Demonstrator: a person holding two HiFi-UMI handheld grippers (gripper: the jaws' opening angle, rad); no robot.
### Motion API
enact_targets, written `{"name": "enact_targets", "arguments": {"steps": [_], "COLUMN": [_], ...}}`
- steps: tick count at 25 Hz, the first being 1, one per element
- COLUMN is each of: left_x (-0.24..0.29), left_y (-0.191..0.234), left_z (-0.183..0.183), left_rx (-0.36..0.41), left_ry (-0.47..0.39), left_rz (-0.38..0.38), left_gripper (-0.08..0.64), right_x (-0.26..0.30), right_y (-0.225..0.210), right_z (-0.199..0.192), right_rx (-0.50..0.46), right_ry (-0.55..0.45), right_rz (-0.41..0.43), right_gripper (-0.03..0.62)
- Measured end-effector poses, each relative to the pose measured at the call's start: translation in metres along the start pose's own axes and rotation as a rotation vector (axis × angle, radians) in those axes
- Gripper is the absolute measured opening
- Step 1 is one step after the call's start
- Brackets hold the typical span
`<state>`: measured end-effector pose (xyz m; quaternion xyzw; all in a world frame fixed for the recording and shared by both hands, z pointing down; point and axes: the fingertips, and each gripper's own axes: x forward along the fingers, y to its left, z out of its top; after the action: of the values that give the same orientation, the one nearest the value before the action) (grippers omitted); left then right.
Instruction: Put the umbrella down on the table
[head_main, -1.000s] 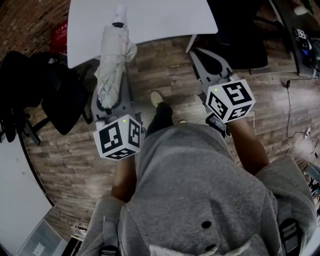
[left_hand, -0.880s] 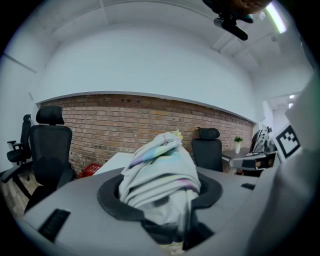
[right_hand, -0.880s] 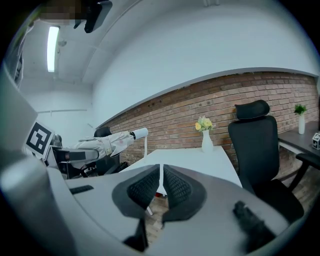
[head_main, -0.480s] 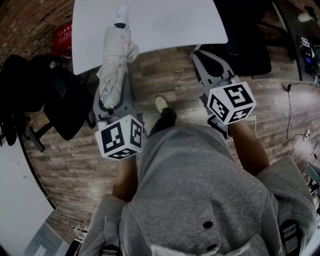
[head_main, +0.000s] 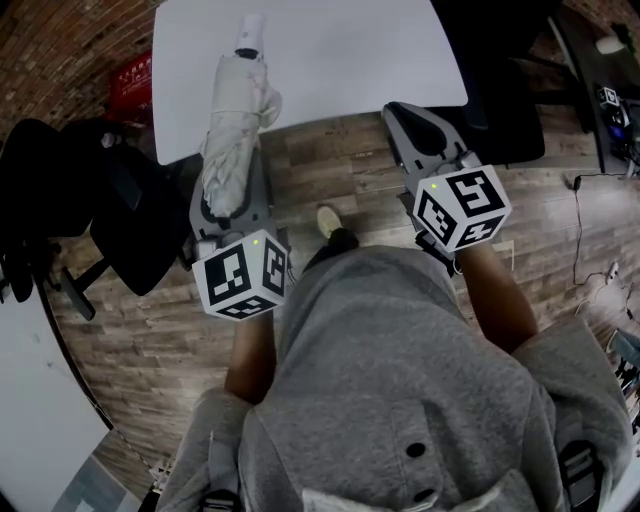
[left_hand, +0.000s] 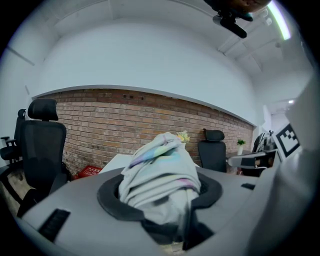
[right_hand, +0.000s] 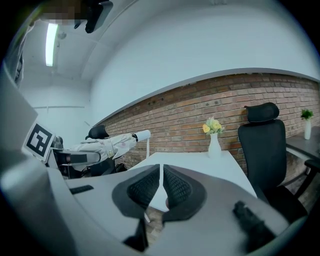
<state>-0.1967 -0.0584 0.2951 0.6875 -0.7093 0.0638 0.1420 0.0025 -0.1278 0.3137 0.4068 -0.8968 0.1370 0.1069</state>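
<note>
- Umbrella (head_main: 234, 125): folded, pale fabric bunched and wrapped. Its near end sits in the left gripper (head_main: 230, 180), and its white tip with a dark ring reaches out over the near left corner of the white table (head_main: 340, 50). No view shows whether it touches the tabletop.
- Left gripper: its jaws stand wide and are clamped on the umbrella's bundled cloth. In the left gripper view that cloth fills the space between the jaws and shows faint rainbow tints.
- Right gripper (head_main: 405, 110): its jaws are drawn together to a thin slit with nothing between them. It is held at the table's near edge, towards the right corner, well apart from the umbrella.
- Vase of flowers (right_hand: 213, 140): stands upright at the far end of the table, by the brick wall (right_hand: 200, 110).
- Black office chair (right_hand: 265, 145): just beside the table's right side. A second dark chair (head_main: 120, 200) stands off the table's left side.
- Red crate (head_main: 135, 75): on the floor against the wall, left of the table.
- Wood-plank floor (head_main: 340, 170): runs under the table's near edge, and a shoe (head_main: 328, 220) rests on it between the two grippers.
</note>
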Motion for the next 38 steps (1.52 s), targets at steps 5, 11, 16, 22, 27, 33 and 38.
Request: {"name": "enact_targets", "arguments": {"steps": [5, 11, 16, 22, 27, 33, 38], "left_x": [0.012, 0.022, 0.028, 0.032, 0.033, 0.04, 0.054], "left_y": [0.012, 0.027, 0.034, 0.032, 0.032, 0.027, 0.023], "left_z": [0.003, 0.005, 0.006, 0.008, 0.008, 0.005, 0.005], "left_rx": [-0.004, -0.011, -0.016, -0.01, -0.006, -0.005, -0.004], "left_ry": [-0.001, -0.004, -0.01, -0.016, -0.012, 0.003, 0.018], "left_rz": [-0.019, -0.021, -0.025, -0.027, -0.023, -0.012, -0.005], "left_gripper": [0.236, 0.236, 0.236, 0.236, 0.236, 0.236, 0.236], "right_x": [0.018, 0.033, 0.04, 0.04, 0.039, 0.04, 0.049], "right_y": [0.005, 0.01, 0.012, 0.008, 0.005, -0.005, -0.02], "right_z": [0.007, 0.011, 0.013, 0.014, 0.015, 0.013, 0.015], "right_rx": [-0.005, -0.012, -0.019, -0.023, -0.024, -0.016, -0.005], "right_ry": [-0.011, -0.015, -0.019, -0.022, -0.023, -0.016, -0.007], "right_rz": [-0.009, -0.011, -0.016, -0.019, -0.019, -0.015, -0.009], "right_gripper": [0.034, 0.034, 0.035, 0.034, 0.034, 0.034, 0.034]}}
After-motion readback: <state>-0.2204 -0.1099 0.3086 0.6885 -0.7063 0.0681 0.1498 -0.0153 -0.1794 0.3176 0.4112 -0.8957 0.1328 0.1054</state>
